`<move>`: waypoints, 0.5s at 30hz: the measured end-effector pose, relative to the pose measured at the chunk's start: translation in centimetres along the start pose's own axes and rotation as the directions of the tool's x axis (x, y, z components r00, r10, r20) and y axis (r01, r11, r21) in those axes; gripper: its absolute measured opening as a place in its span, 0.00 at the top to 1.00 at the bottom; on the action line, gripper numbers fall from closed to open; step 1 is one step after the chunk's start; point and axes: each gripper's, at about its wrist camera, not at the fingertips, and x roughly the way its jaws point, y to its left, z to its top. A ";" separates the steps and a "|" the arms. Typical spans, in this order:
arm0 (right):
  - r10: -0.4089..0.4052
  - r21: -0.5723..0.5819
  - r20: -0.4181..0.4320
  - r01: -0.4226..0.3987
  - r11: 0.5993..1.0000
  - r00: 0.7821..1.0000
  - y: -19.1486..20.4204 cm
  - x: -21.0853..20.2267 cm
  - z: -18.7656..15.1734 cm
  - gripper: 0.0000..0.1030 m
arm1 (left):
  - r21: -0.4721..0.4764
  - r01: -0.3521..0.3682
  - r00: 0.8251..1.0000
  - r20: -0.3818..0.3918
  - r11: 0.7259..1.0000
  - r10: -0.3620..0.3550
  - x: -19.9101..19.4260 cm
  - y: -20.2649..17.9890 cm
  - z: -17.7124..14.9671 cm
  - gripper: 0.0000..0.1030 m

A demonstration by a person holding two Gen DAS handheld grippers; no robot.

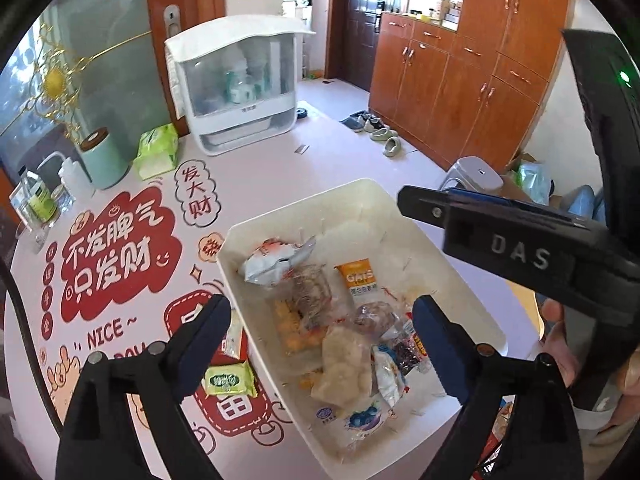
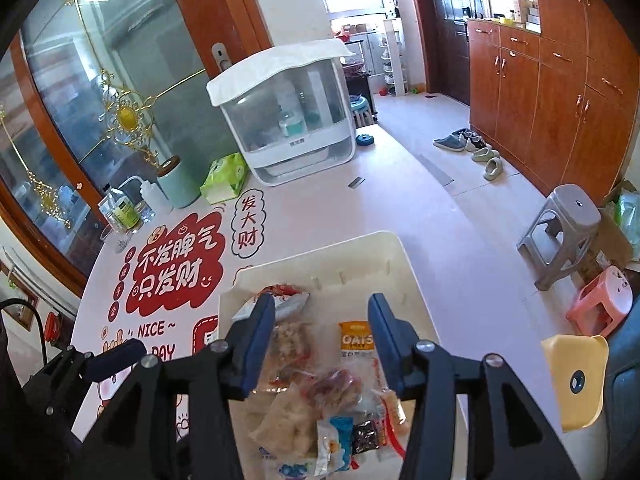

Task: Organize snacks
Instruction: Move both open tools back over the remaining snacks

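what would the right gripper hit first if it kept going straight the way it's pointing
Probably the heap of snack packets in the white bin. The right gripper is open and empty, angled down over them, nothing in between. Which packet first is hard to tell; depth is unclear.

My left tool (image 1: 320, 332) tilts steeply downward, its fingers spread wide with nothing pinched between them. My right tool (image 2: 320, 344) angles down likewise, fingers parted and gripping nothing.

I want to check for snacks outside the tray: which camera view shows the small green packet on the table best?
The left wrist view: the green packet lies in plain sight beside the white tray. In the right wrist view it cannot be seen.
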 end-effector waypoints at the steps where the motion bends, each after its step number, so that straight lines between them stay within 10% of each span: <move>1: 0.003 -0.001 -0.004 -0.003 1.000 1.000 0.1 0.0 -0.2 0.52 | -0.007 -0.002 1.000 -0.002 1.000 0.002 0.0 0.2 -0.2 0.11; 15: 0.020 -0.016 -0.048 -0.021 1.000 0.999 1.8 -0.5 -3.2 0.52 | -0.028 -0.078 0.997 -0.020 0.997 0.078 -1.5 2.9 -3.2 0.11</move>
